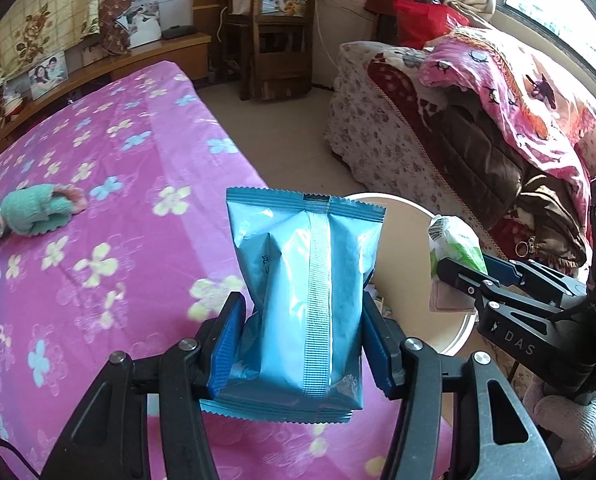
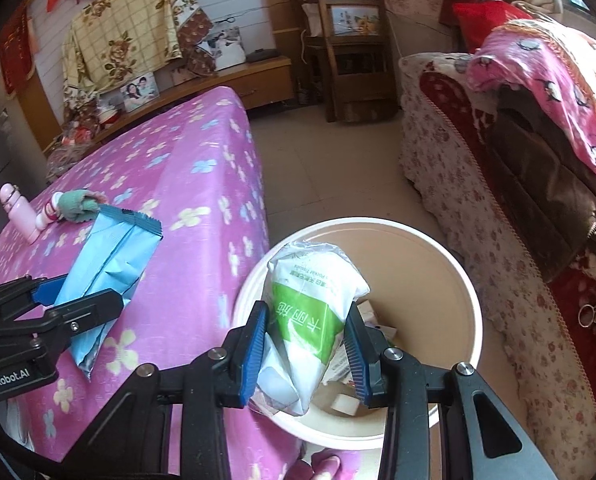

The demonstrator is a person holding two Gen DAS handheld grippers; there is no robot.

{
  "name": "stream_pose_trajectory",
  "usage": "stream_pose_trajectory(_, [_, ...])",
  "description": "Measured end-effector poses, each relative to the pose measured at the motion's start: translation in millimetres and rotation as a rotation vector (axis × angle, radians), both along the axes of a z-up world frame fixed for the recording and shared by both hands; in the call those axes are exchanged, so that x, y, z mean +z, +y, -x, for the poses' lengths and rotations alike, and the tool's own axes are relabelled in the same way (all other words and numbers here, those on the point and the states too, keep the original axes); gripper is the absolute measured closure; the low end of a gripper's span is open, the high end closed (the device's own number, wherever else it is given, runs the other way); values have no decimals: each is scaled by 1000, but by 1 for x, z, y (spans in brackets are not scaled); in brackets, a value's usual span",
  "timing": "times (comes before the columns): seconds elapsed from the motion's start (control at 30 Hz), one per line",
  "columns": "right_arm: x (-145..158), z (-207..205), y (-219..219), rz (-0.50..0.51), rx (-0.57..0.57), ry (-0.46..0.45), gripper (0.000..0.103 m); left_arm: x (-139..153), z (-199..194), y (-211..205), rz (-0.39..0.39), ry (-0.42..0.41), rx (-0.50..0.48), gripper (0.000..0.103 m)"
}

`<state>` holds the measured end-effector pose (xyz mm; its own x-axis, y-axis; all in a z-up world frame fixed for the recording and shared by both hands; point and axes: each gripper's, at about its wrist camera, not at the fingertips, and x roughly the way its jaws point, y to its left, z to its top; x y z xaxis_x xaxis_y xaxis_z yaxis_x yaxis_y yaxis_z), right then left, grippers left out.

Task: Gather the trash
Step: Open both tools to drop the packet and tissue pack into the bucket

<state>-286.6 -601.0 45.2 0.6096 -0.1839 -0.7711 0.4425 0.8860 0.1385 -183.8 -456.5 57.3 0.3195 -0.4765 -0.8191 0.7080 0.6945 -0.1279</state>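
From the left wrist, the left gripper clamps a blue packet beside the bin and should clear its rim before releasing; from the right wrist, the right gripper pinches a tissue pack directly over the bin, ready to drop.

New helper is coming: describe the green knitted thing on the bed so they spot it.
Start at the bed's pink flowered cover. On it lies a small green knitted glove, beside a pink bottle. It is the only woolly item there.
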Motion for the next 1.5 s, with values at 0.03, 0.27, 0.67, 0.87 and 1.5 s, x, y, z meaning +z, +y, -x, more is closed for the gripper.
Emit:
stream_pose_trajectory(0.03, [-1, 2, -3, 0, -7, 2, 63, -1, 0, -3, 0, 4, -4, 45])
stream_pose_trajectory(0.27, [-13, 8, -19, -16, -45, 10, 63, -9, 1, -23, -1, 33, -27, 45])
stream_pose_trajectory(0.67, [-27, 16, -37, -35, -90, 20, 63, -18, -1, -44, -8, 55, -53, 44])
stream_pose_trajectory(0.87, [-31, 17, -42, -43, -114, 31, 60, -18, -3, -45, 4, 63, -47, 43])
stream_pose_trajectory(1.5, [-35, 24, -59, -90, -201, 35, 37, -17, -6, -40, 63, 114, -50, 32])
